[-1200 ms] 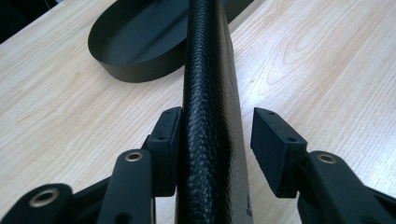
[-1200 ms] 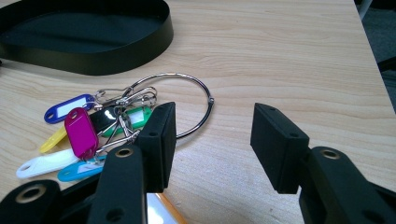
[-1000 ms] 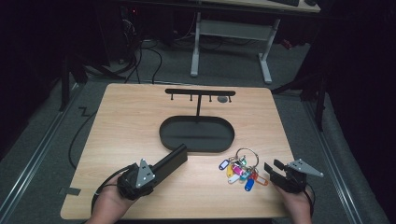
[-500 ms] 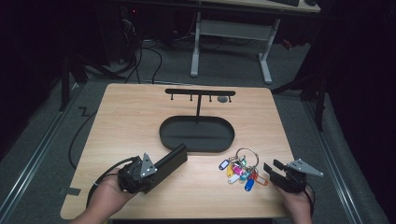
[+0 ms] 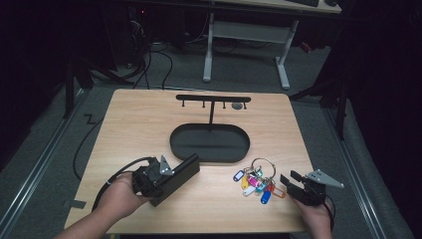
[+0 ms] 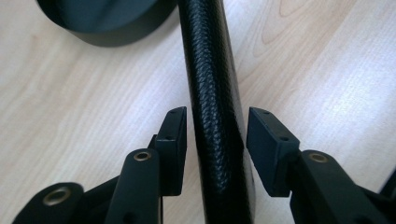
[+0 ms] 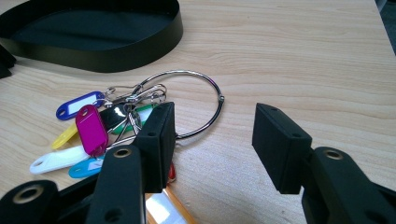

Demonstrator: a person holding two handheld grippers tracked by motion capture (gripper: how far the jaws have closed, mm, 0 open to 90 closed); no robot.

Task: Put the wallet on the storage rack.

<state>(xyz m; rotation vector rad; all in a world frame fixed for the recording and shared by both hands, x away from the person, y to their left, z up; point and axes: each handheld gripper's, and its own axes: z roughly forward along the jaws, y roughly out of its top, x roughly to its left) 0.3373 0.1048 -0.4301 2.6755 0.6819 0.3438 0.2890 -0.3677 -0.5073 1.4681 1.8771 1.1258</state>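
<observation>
The left claw [image 6: 215,140] straddles a black leather case [image 6: 215,116] that lies on the counter [image 5: 139,124] just in front of the oval tray. Its jaws have just been closing, with the case between them; thin gaps remain on both sides, so nothing is gripped yet. The step in hand looks like taking up the case; next the jaws need to press onto its sides before any lift. The right claw [image 7: 212,144] hangs spread beside the bunch of keys [image 7: 116,126], gripping nothing. The black tray [image 5: 210,144] under the hook stand [image 5: 213,99] holds nothing; case and keys lie outside it, near its front rim.
</observation>
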